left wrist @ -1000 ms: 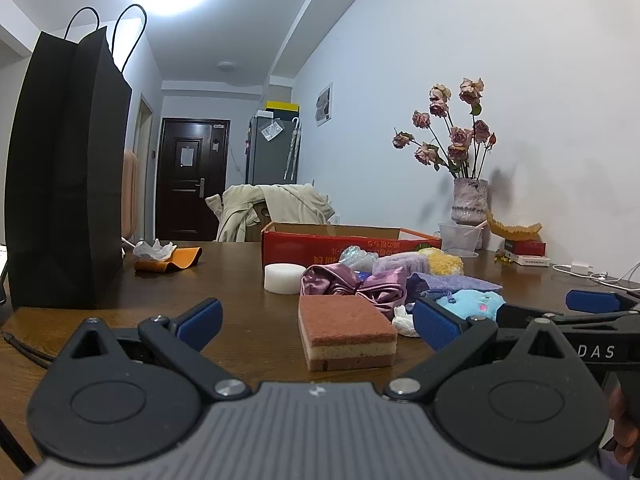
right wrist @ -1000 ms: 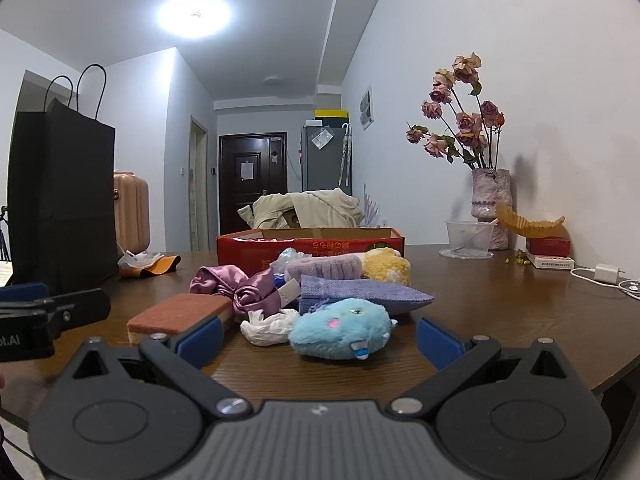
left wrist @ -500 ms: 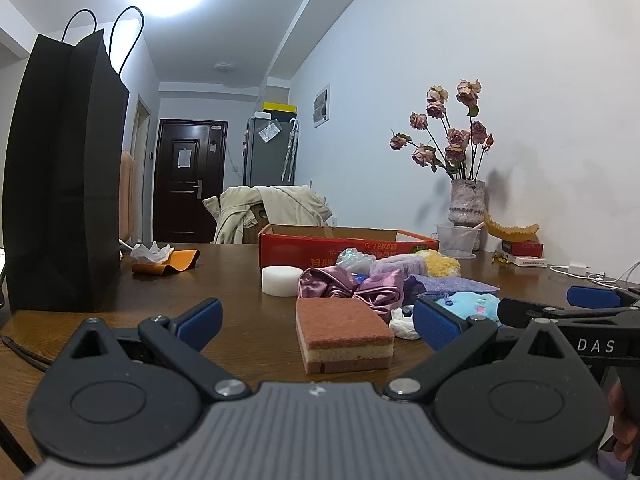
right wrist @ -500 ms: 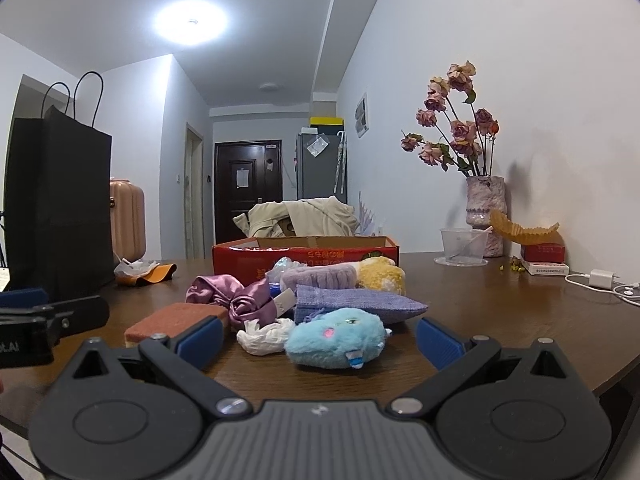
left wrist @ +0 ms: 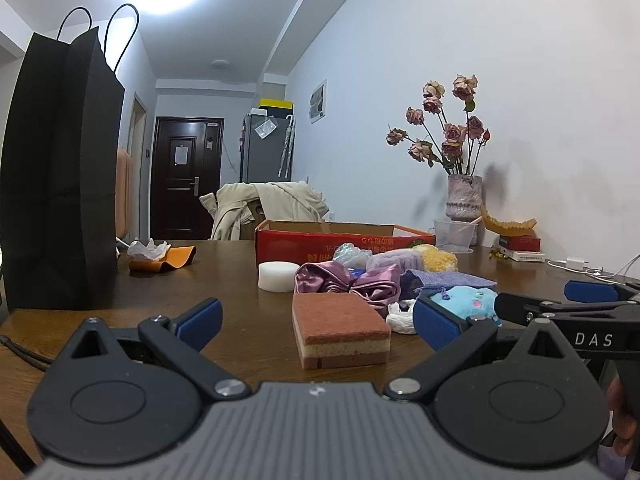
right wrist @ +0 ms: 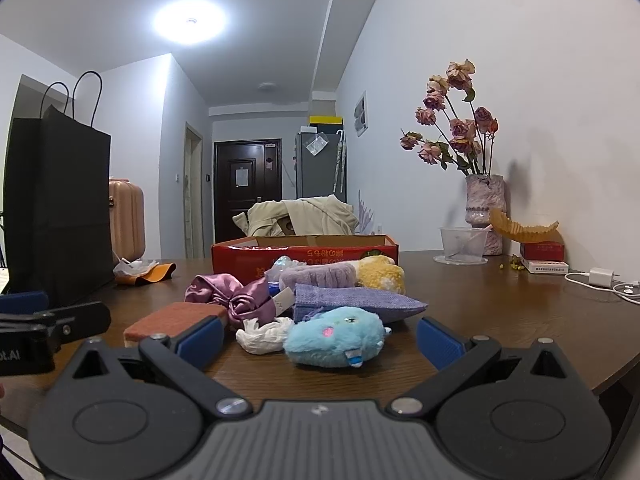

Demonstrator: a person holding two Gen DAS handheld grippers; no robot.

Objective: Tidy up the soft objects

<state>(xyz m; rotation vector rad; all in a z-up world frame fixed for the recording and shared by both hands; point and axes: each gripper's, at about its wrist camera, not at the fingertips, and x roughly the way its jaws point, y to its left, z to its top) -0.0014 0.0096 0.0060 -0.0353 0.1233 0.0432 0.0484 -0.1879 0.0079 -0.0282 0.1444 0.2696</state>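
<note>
1. My left gripper (left wrist: pixel 316 318) gapes wide, empty; sponge (left wrist: pixel 340 334) at 12 o'clock between its fingers.
2. My right gripper (right wrist: pixel 320 338) gapes wide, empty; blue plush (right wrist: pixel 336 336) at 12 o'clock, on the table (right wrist: pixel 520 312).

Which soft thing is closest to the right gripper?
The fluffy blue plush toy. It lies right between the open fingers of the right gripper, in front of the white crumpled bit, the purple pouch and the sponge.
</note>
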